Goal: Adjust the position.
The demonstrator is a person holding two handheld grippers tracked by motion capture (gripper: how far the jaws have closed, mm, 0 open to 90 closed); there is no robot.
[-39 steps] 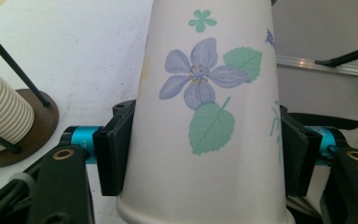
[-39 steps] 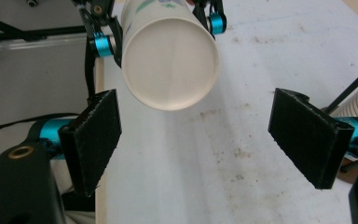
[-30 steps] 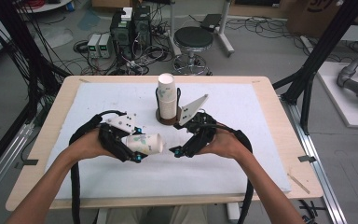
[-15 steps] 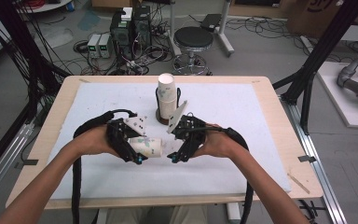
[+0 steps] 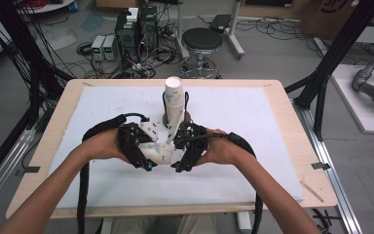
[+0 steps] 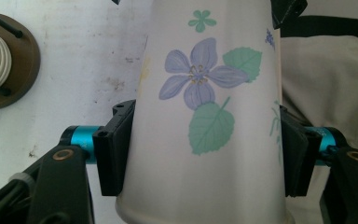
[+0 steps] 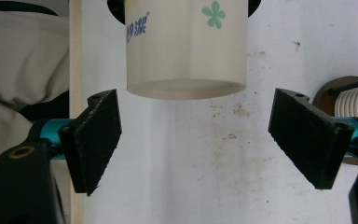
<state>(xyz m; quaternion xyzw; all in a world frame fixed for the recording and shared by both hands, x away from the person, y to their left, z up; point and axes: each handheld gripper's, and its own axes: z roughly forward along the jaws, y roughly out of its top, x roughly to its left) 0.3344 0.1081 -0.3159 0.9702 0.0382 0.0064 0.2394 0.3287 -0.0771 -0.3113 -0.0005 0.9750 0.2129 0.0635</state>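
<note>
A white paper cup (image 5: 159, 153) printed with purple flowers lies sideways in the air over the white mat, and my left gripper (image 5: 150, 155) is shut on it. In the left gripper view both pads press the cup's (image 6: 205, 116) sides, with the left gripper (image 6: 203, 156) around its wide end. My right gripper (image 5: 179, 156) faces it from the right, open. In the right gripper view the cup's base (image 7: 186, 46) hangs just beyond the right gripper (image 7: 196, 140), with its jaws wide and nothing between them.
A stack of white cups (image 5: 174, 97) stands upright in a brown holder (image 5: 187, 118) with thin black rods, just behind my hands. The white mat (image 5: 253, 126) covers the wooden table (image 5: 292, 122). A stool (image 5: 202, 41) and electronics stand on the floor beyond.
The two hands have drawn together: the left gripper carried the cup rightward, and the right gripper moved left until its open jaws face the cup's base.
</note>
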